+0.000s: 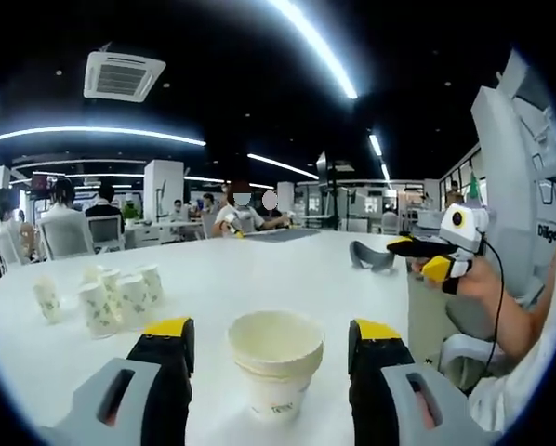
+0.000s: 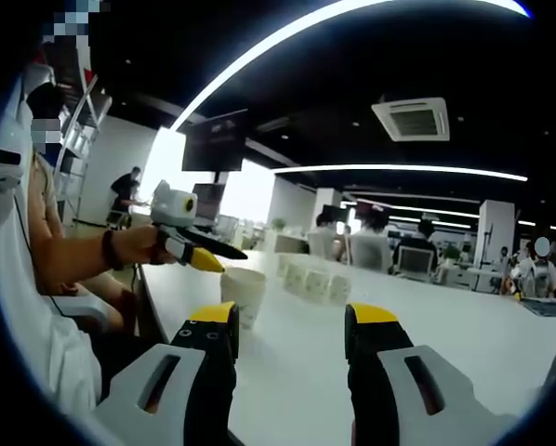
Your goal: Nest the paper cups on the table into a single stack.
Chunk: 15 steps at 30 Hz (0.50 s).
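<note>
Dim ceiling crossed by bright strip lights (image 1: 315, 46) that bloom white; the table (image 1: 259, 269) glares pale in both views, edges bend with fisheye, and distant people look soft

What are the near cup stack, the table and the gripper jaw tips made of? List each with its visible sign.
Cup stack: looks like matte cream paper, with rolled rims nested one in another.
Table: smooth white top with a soft sheen, probably laminate; cannot tell for sure.
Left gripper tips: yellow caps over black, likely plastic or rubber.
</note>
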Each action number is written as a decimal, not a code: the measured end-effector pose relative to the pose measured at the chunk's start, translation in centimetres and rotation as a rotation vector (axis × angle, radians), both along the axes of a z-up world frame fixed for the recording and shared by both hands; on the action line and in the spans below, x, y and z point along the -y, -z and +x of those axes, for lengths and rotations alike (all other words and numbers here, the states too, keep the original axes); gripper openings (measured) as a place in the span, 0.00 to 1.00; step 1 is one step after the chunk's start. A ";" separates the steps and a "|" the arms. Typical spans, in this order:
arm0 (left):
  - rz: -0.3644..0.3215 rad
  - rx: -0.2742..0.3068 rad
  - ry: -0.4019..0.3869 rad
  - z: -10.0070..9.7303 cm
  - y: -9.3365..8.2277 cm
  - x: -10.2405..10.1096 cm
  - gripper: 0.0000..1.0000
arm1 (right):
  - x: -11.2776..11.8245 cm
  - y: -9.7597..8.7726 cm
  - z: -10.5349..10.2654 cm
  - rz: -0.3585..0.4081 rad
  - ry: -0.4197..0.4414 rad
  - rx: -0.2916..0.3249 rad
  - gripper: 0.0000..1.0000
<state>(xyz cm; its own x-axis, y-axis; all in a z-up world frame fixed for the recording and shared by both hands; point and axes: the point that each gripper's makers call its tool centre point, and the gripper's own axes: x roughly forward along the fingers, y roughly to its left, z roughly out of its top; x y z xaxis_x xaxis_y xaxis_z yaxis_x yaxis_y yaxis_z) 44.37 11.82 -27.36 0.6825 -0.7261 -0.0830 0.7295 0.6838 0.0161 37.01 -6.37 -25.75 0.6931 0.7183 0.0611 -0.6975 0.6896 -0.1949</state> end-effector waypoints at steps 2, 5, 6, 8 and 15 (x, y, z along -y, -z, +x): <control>0.008 0.008 -0.013 -0.5 0.1 -0.2 0.73 | -0.3 -0.1 -0.1 0.016 -0.013 0.006 0.48; 0.022 0.031 -0.041 -1.3 0.2 -0.8 0.73 | -0.7 0.1 -0.1 0.023 -0.020 0.003 0.49; 0.027 0.034 -0.050 -1.5 0.2 -1.0 0.73 | -0.8 0.1 -0.1 0.022 -0.022 0.001 0.49; 0.024 0.048 -0.075 -2.5 0.2 -1.7 0.72 | -1.0 0.1 0.0 0.025 -0.026 -0.003 0.49; -0.035 0.058 -0.112 -6.4 0.2 -3.2 0.69 | -1.9 0.8 0.2 0.047 -0.039 -0.022 0.50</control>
